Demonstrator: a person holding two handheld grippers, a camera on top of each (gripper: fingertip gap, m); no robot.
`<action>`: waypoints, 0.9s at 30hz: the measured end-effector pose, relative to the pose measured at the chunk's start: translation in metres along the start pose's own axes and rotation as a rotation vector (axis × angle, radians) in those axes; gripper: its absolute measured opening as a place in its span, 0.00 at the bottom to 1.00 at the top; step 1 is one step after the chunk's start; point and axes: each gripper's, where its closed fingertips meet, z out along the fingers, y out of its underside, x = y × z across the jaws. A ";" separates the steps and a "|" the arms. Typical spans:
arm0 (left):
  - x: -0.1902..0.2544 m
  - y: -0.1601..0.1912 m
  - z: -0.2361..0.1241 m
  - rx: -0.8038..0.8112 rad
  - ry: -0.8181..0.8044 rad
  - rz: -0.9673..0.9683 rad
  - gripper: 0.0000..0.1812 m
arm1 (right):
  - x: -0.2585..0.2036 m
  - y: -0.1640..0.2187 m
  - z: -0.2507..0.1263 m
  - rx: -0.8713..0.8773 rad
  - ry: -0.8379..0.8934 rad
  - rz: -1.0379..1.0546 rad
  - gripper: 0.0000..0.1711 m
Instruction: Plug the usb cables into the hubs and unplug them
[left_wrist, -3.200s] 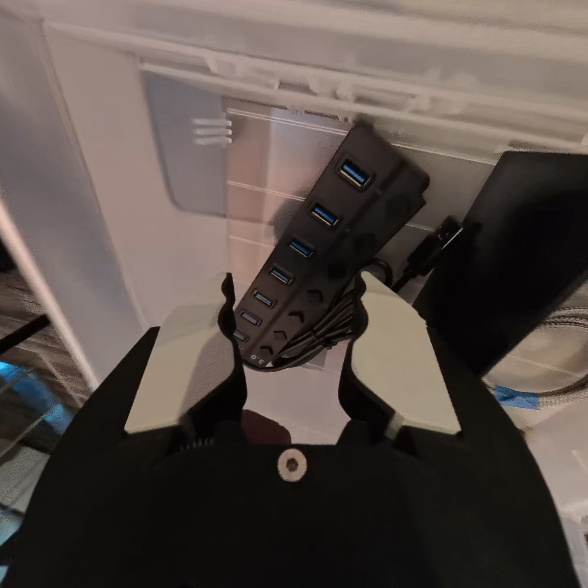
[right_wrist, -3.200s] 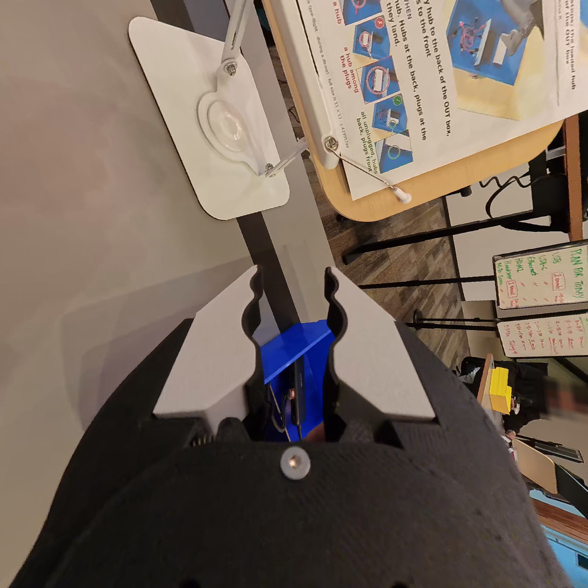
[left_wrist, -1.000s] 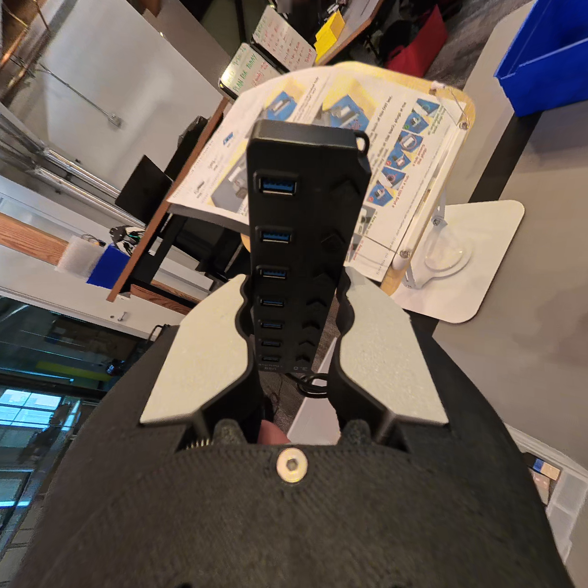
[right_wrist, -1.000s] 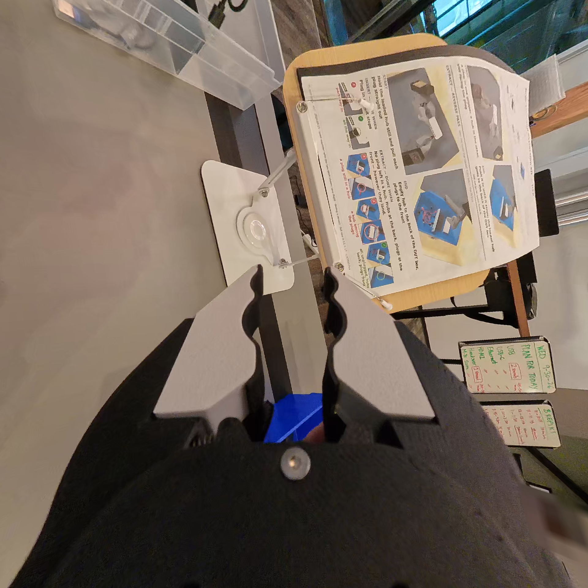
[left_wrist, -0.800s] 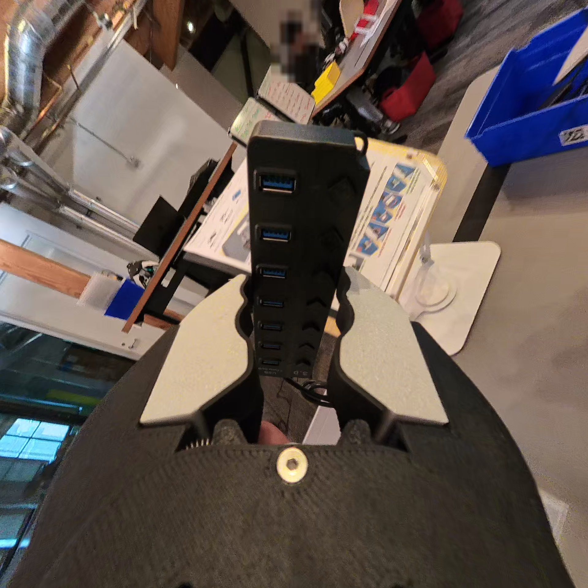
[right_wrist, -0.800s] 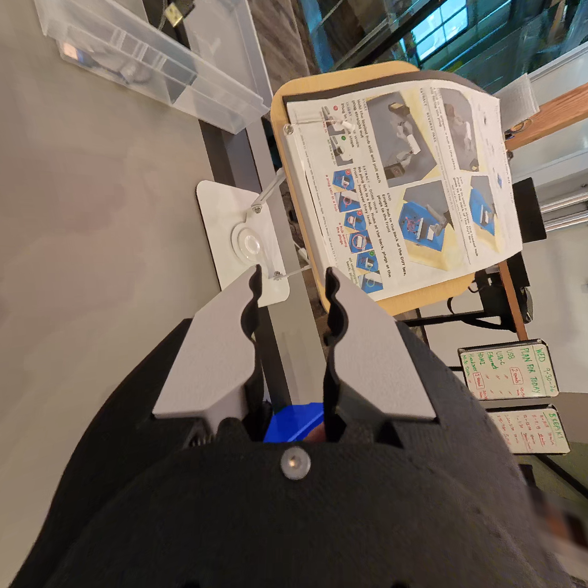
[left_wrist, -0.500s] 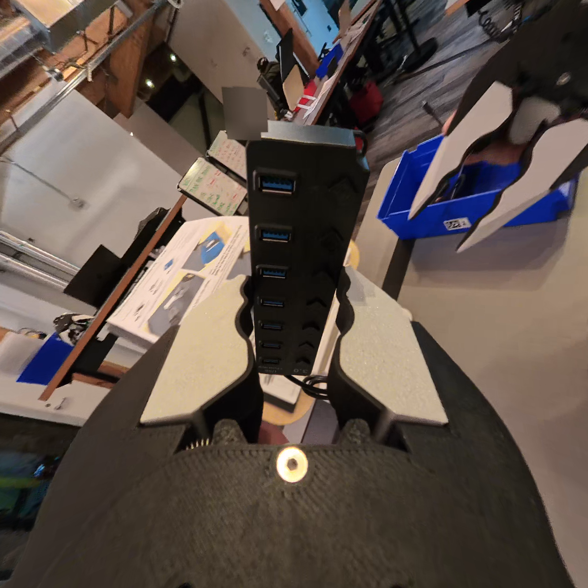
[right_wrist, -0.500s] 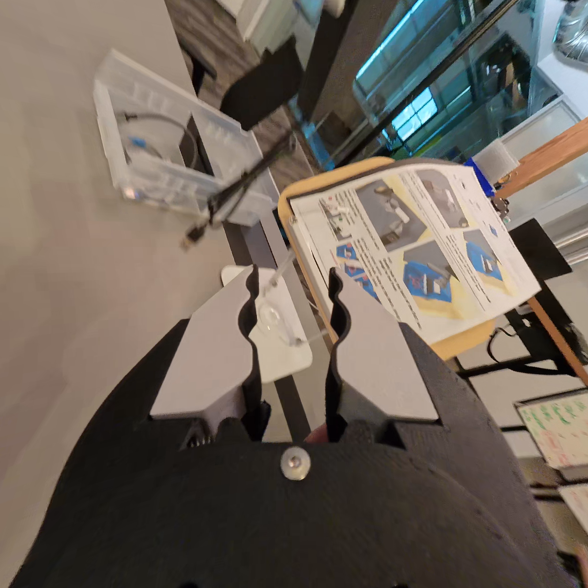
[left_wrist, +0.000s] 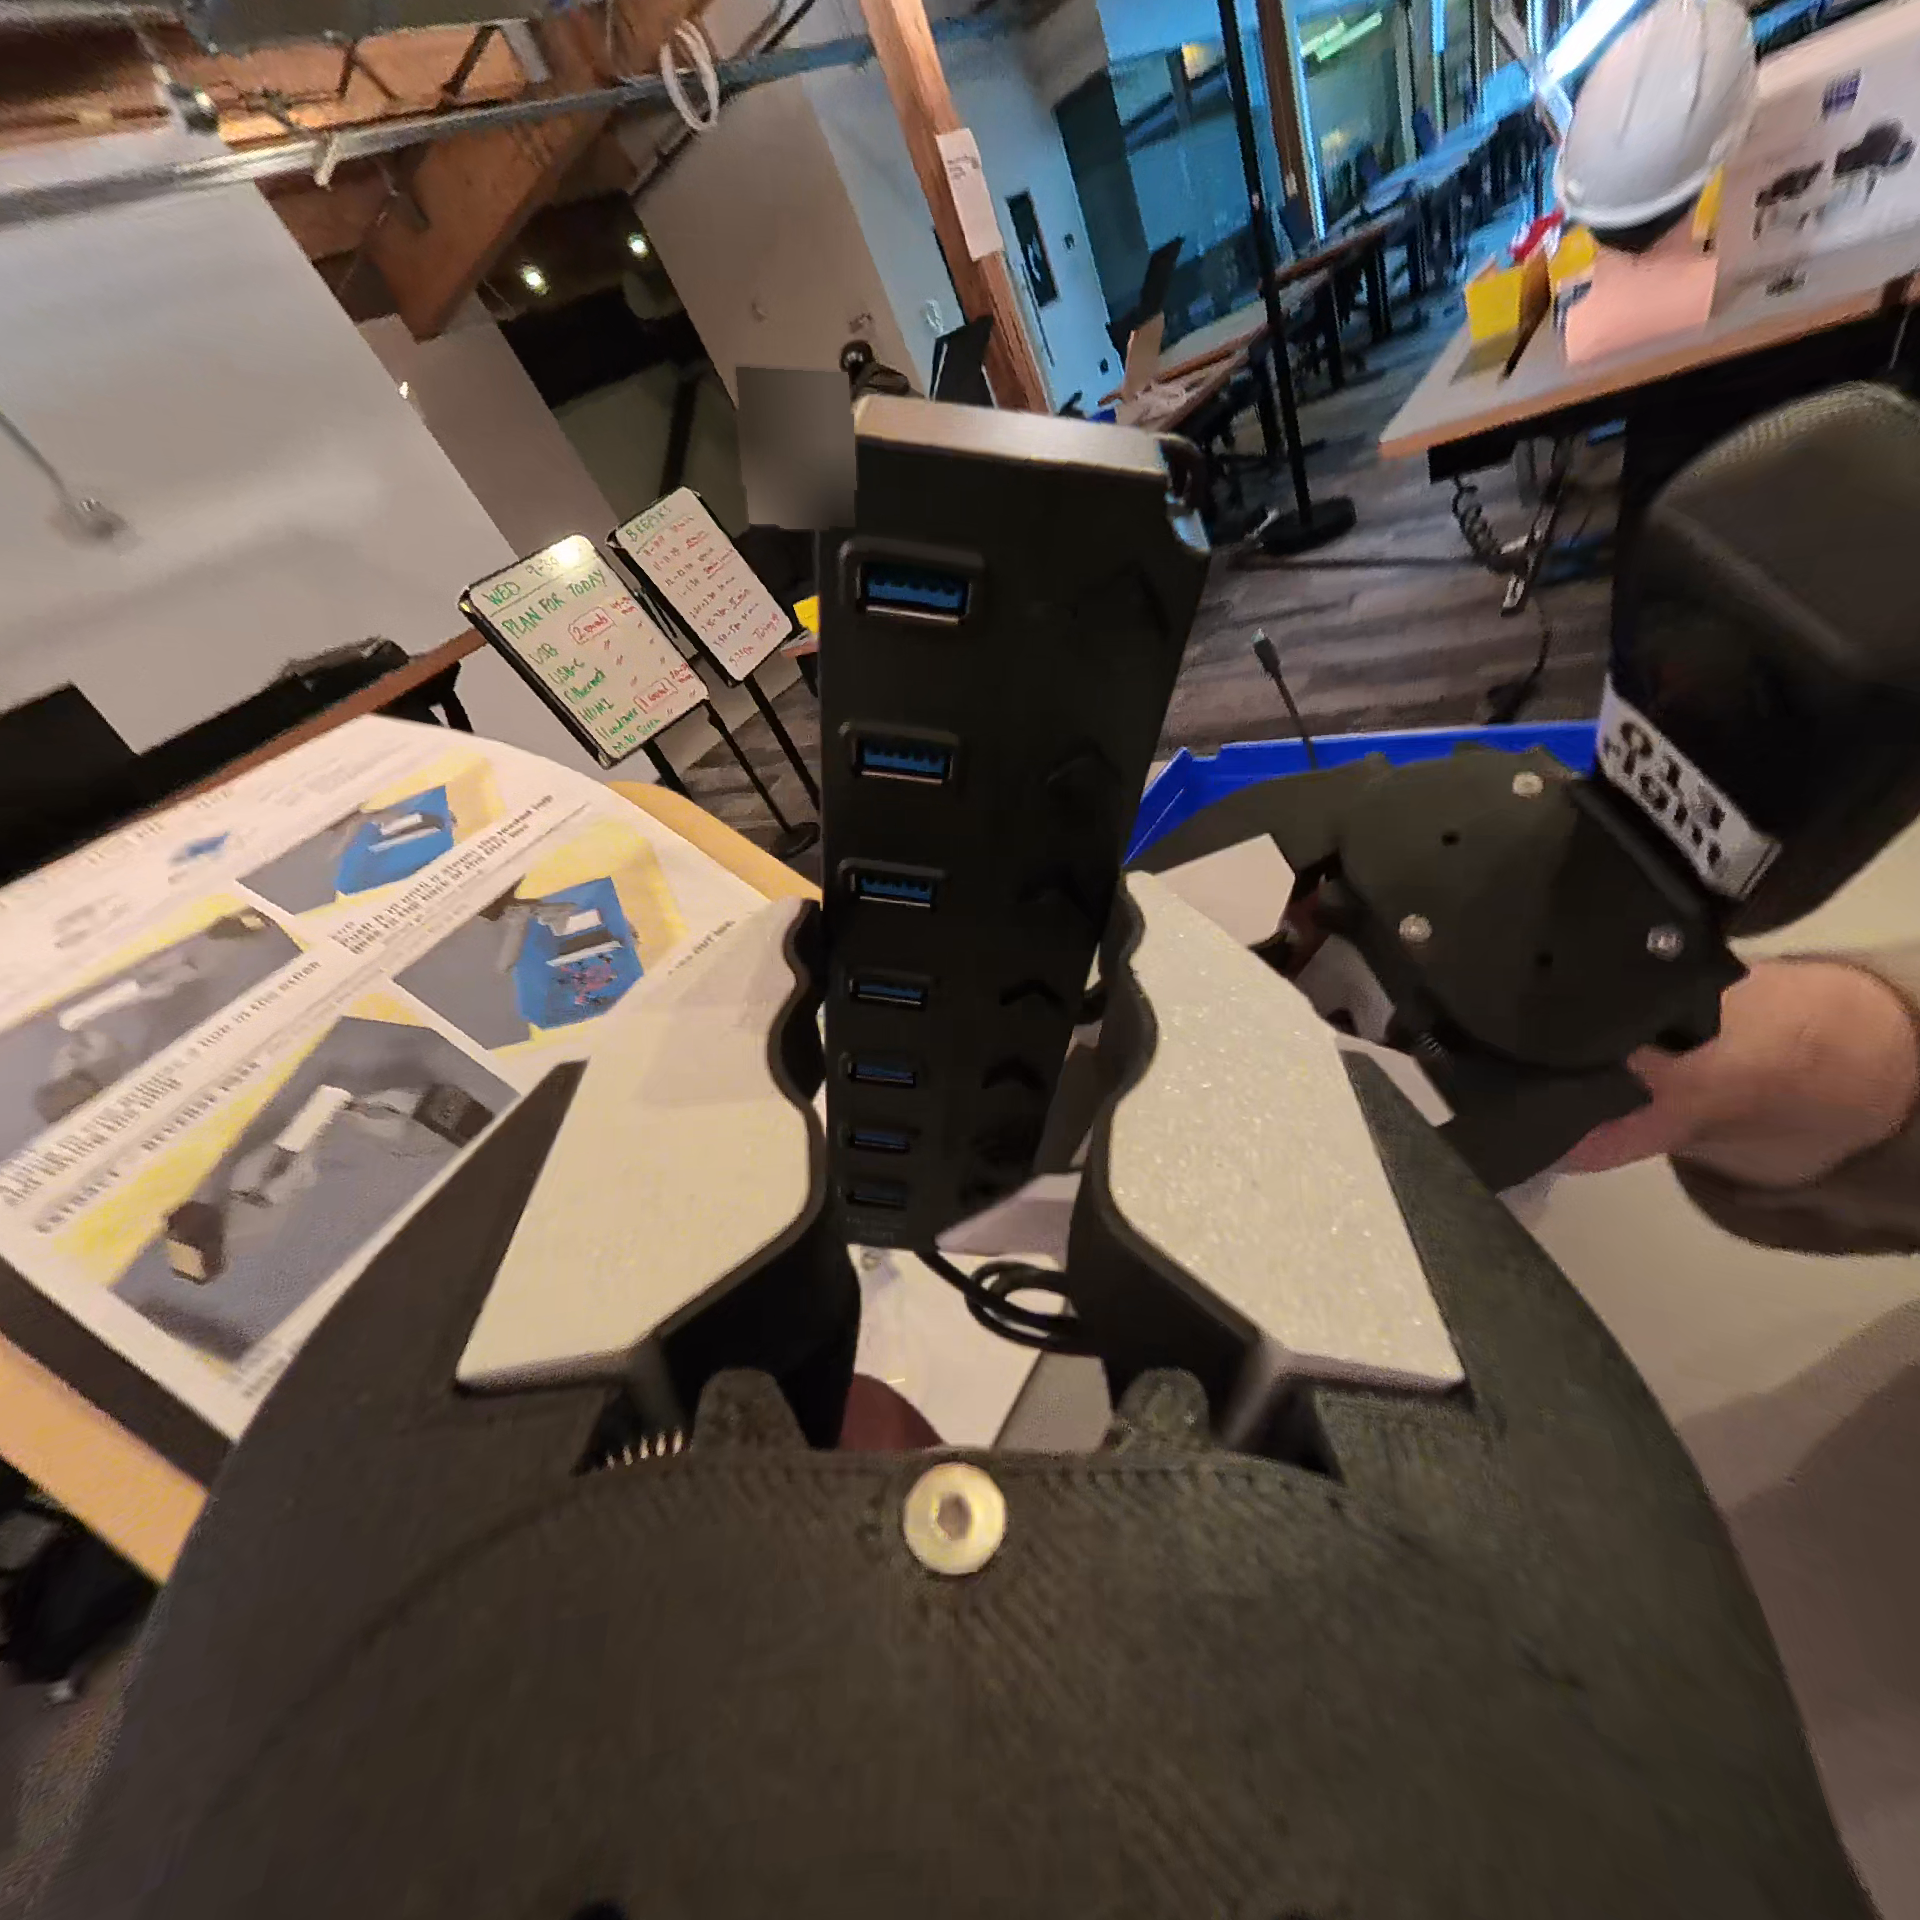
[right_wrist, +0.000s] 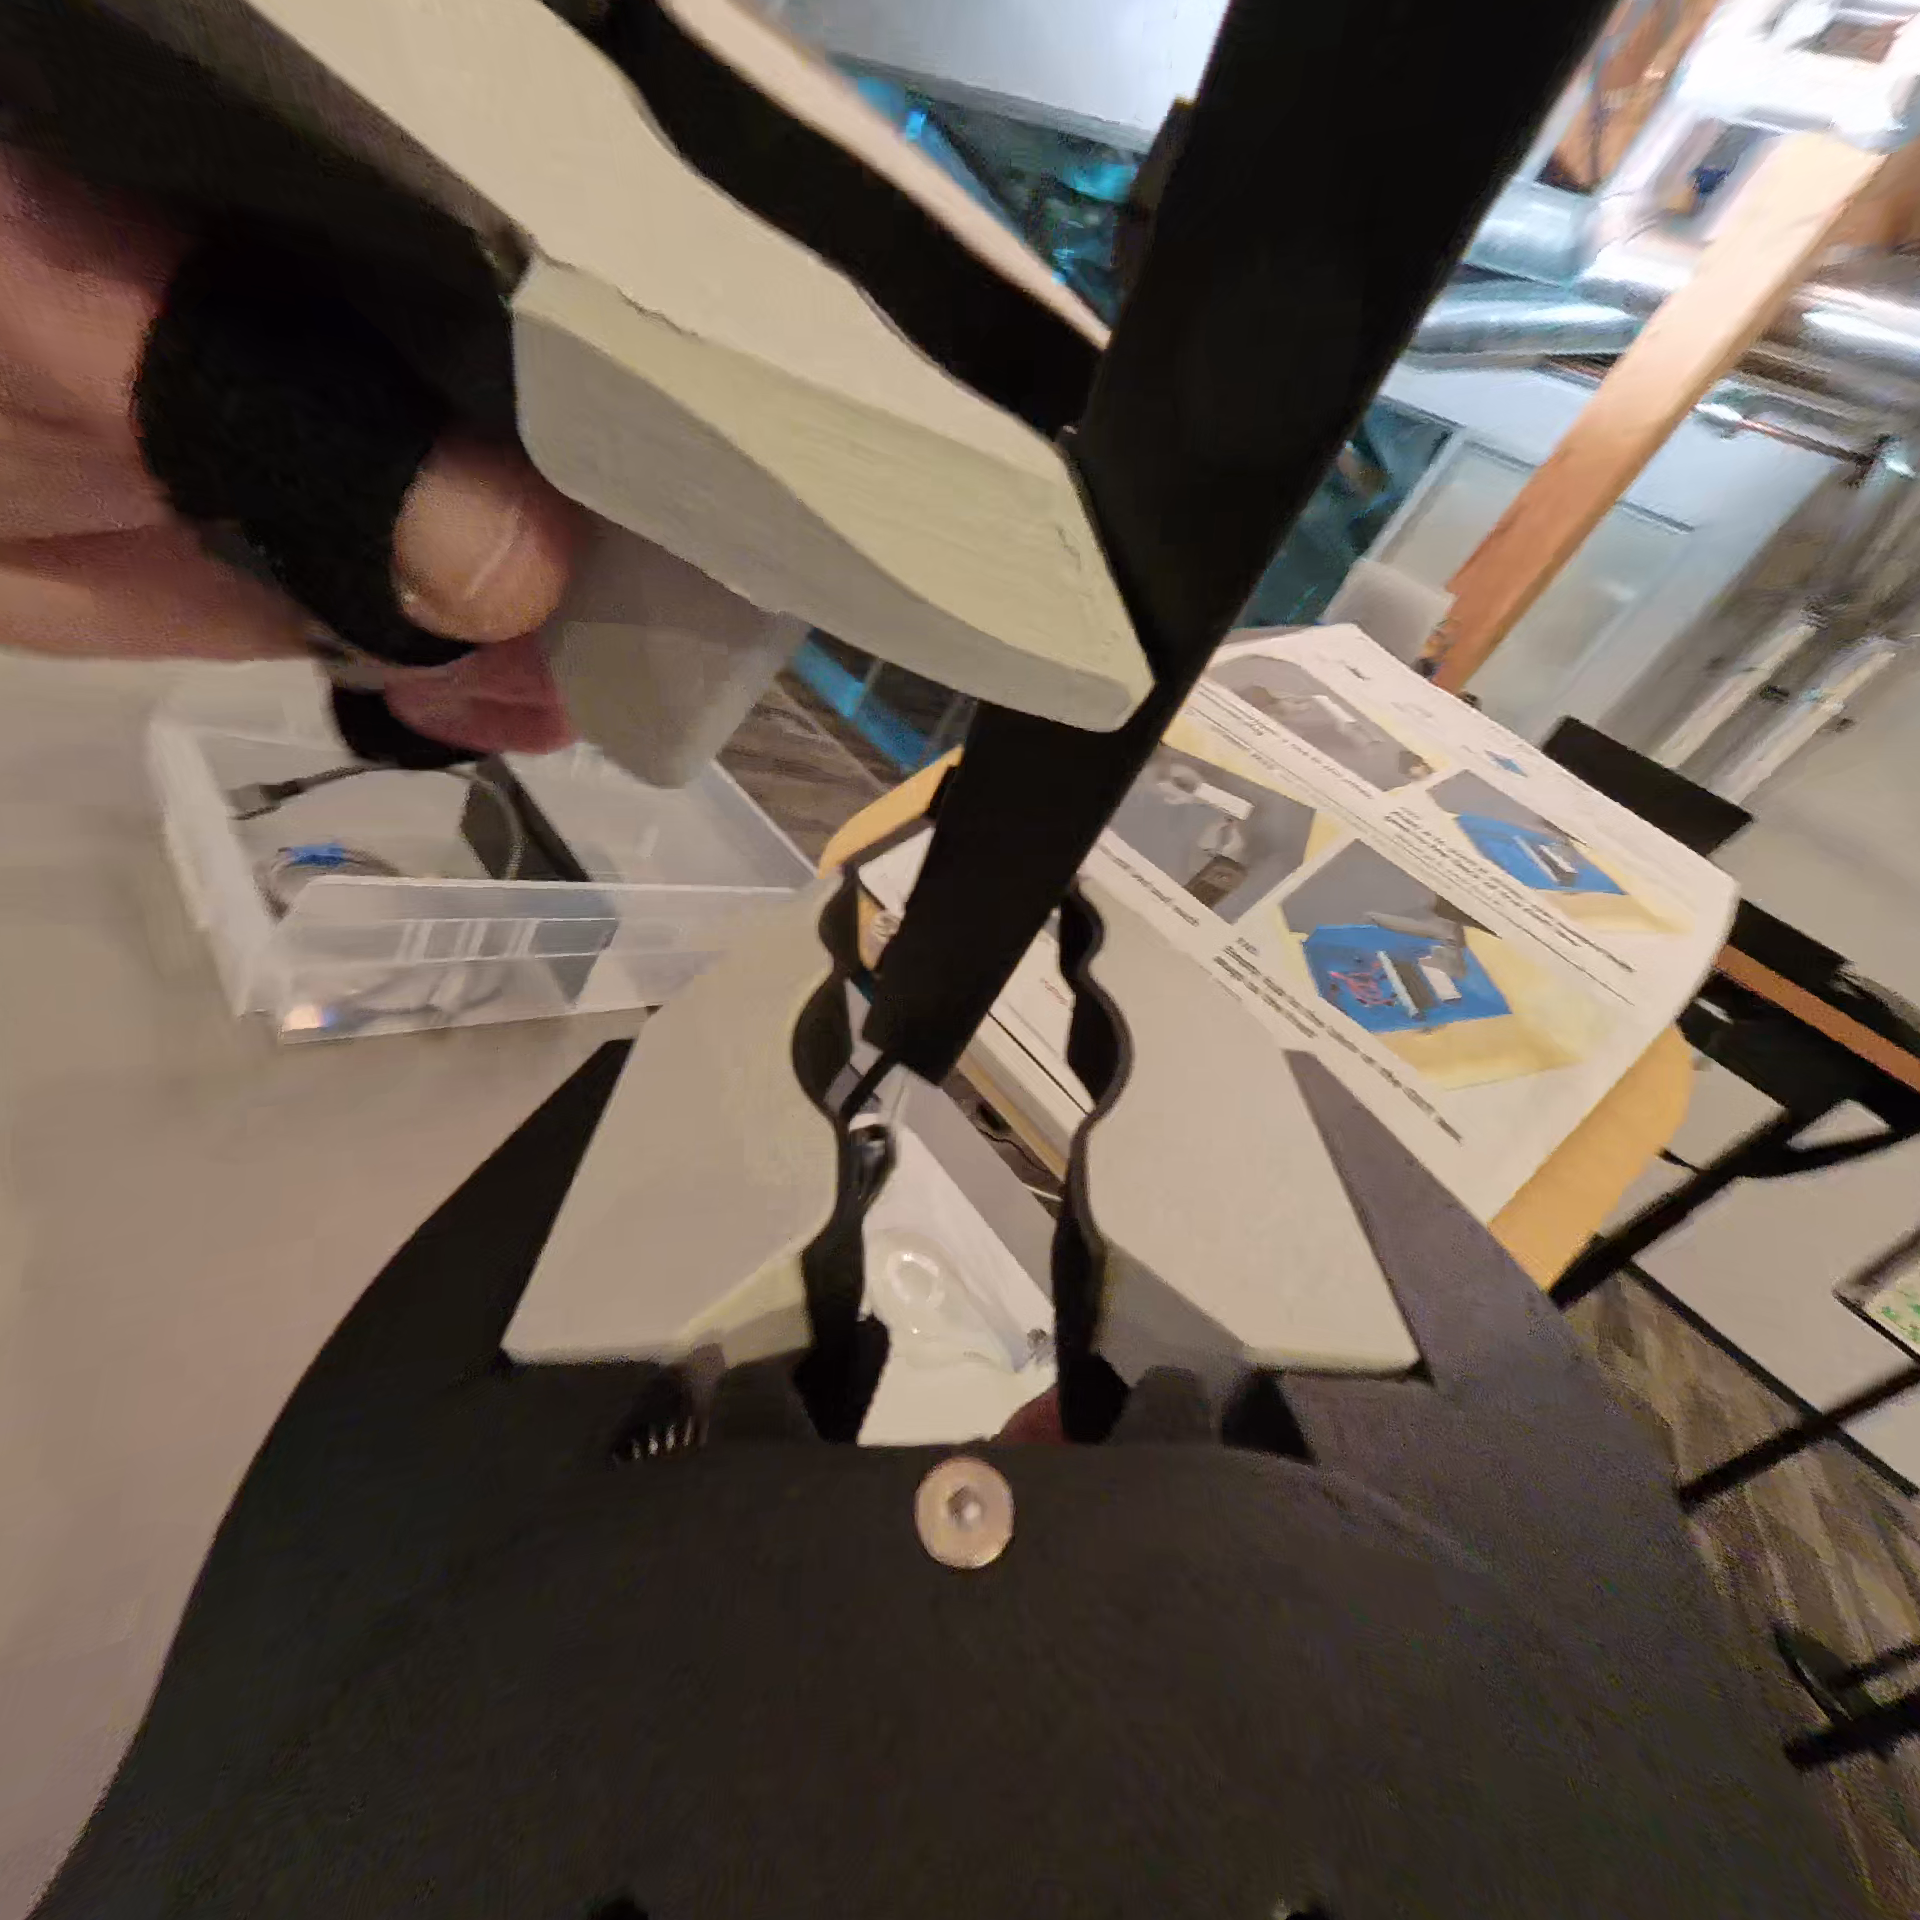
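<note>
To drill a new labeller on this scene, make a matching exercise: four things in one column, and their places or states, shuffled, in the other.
Things:
1. black USB hub
2. clear plastic box
3. blue bin
4. instruction sheet

Places or states:
A. lies on a tan wooden board
B. sits on the grey table with cables inside
C. clamped upright in the jaws of the left gripper
D. partly hidden behind the right gripper in the left wrist view

Pairs: 1-C, 2-B, 3-D, 4-A
</note>
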 end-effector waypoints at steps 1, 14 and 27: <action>0.000 0.003 0.002 0.001 -0.007 -0.029 0.28 | 0.001 0.003 0.001 -0.009 0.014 -0.003 0.17; -0.005 0.030 -0.037 0.117 -0.026 -0.138 0.35 | -0.044 0.022 -0.017 -0.122 -0.425 0.035 0.12; 0.006 0.075 -0.051 0.190 0.203 -0.305 0.38 | -0.106 0.056 -0.034 -0.184 -0.869 0.271 0.12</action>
